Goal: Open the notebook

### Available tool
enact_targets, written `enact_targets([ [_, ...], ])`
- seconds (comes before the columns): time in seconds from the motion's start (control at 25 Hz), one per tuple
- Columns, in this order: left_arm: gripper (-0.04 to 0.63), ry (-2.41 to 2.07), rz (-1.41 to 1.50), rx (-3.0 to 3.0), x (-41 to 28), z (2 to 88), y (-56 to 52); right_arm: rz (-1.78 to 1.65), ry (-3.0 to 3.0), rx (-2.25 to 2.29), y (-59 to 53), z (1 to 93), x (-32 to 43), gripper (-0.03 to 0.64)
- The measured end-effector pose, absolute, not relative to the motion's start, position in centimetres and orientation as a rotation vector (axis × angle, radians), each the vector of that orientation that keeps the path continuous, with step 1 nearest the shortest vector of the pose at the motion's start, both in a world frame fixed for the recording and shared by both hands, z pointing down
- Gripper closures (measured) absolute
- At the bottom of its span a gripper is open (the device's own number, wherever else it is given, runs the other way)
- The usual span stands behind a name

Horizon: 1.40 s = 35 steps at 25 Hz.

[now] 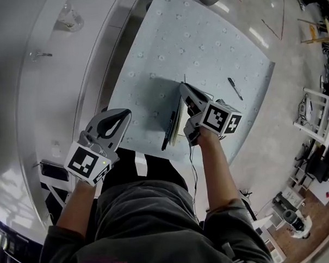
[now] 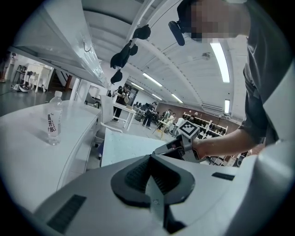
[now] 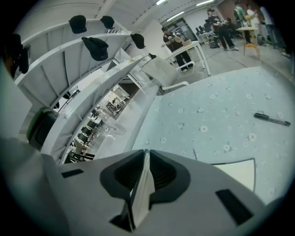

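Observation:
The notebook lies near the front edge of the table, which has a pale blue flowered cloth. Its dark cover and some leaves stand up from the rest. My right gripper hovers over it, shut on a thin white leaf of the notebook that runs back between its jaws. A flat white page rests on the cloth below. My left gripper is off the table's left edge, away from the notebook. In the left gripper view it is shut and holds nothing.
A black pen lies on the cloth to the right of the notebook. A curved white counter runs along the left with a water bottle on it. A white chair stands beyond the table. People stand far off.

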<state>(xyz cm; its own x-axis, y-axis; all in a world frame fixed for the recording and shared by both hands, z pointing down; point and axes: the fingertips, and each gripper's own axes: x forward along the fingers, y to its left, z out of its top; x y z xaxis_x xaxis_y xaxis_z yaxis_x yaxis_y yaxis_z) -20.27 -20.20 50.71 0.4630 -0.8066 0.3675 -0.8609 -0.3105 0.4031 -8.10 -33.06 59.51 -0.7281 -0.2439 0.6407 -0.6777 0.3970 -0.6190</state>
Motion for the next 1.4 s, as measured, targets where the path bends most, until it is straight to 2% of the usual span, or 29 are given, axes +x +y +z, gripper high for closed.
enact_targets([
  [0.36,0.594,-1.425,0.113,2.107,-23.5,51.5,-19.0,1.169,-2.141,0.715,-32.0,64.4,-14.7,0.568],
  [0.44,0.595,-1.429,0.113,2.100,-23.8,51.6,-18.9,1.145,-2.123,0.708,-31.9,65.6,-15.7,0.614],
  [0.64,0.594,-1.396,0.158,2.084,-23.7,52.2,-18.4,1.139,-2.117,0.656,-31.2,67.5,-17.7,0.614],
  [1.4,0.595,-1.450,0.202,2.186,-22.5,48.6,-20.6,1.082,-2.293,0.612,-30.6,60.5,-15.3,0.614],
])
